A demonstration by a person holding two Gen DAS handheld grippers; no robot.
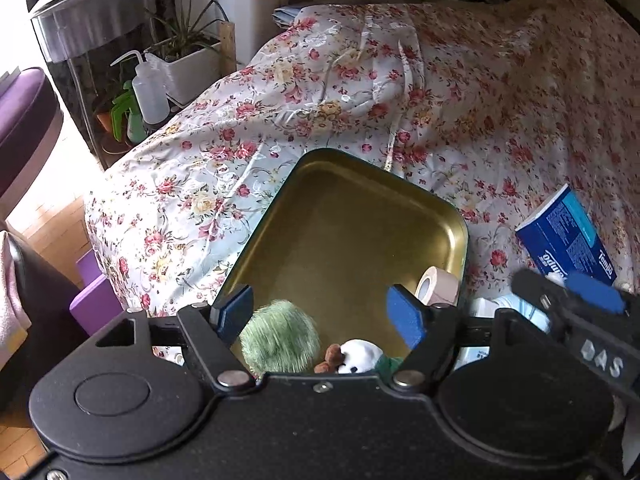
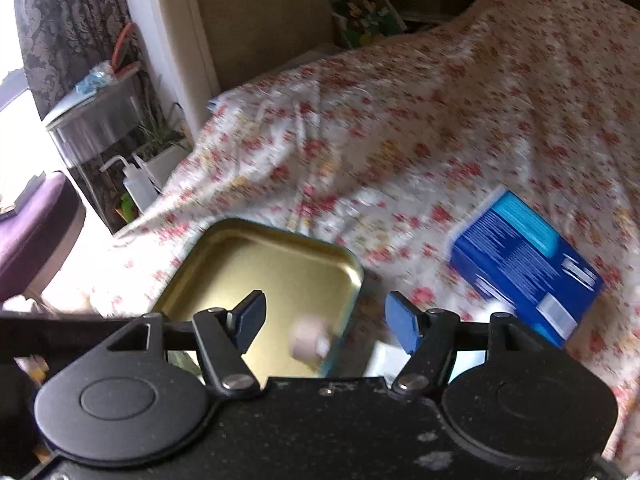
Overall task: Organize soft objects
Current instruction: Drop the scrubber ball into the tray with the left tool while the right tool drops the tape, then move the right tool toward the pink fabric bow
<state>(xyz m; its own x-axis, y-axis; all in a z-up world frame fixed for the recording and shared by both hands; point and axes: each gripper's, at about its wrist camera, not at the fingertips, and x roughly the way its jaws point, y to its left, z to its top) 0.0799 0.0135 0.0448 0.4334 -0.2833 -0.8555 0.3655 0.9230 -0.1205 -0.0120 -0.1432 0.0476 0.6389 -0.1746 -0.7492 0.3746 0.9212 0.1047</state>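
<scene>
Left gripper [image 1: 320, 314]: jaws spread, blue pads apart, nothing pinched; it hangs over the near end of the gold tin tray [image 1: 340, 216], which rests on the floral bedcover [image 1: 460, 92]. In the left wrist view, at approx. 6 o'clock in the tray, a green fuzzy pom-pom [image 1: 280, 340] lies just beside a small white plush toy [image 1: 362, 356] with a brown part and a green part; both sit below the pads, w/o pad contact. A roll of beige tape [image 1: 436, 286] lies at approx. 4 o'clock, against the tray's right rim. Right gripper [image 2: 324, 322]: jaws spread, nothing between pads; in the right wrist view it points at the tray's right edge, w/ the tape roll blurred just below and between the fingers. In the left wrist view, one of its blue pads [image 1: 596, 294] shows at 3 o'clock, near the blue tissue pack [image 1: 568, 236], which lies on the bedcover to the right of the tray, apart from it. At 10 o'clock, beyond the bed edge: a white squeeze bottle [image 1: 148, 92], a green spray bottle [image 1: 130, 114] and a potted plant [image 1: 188, 56].
</scene>
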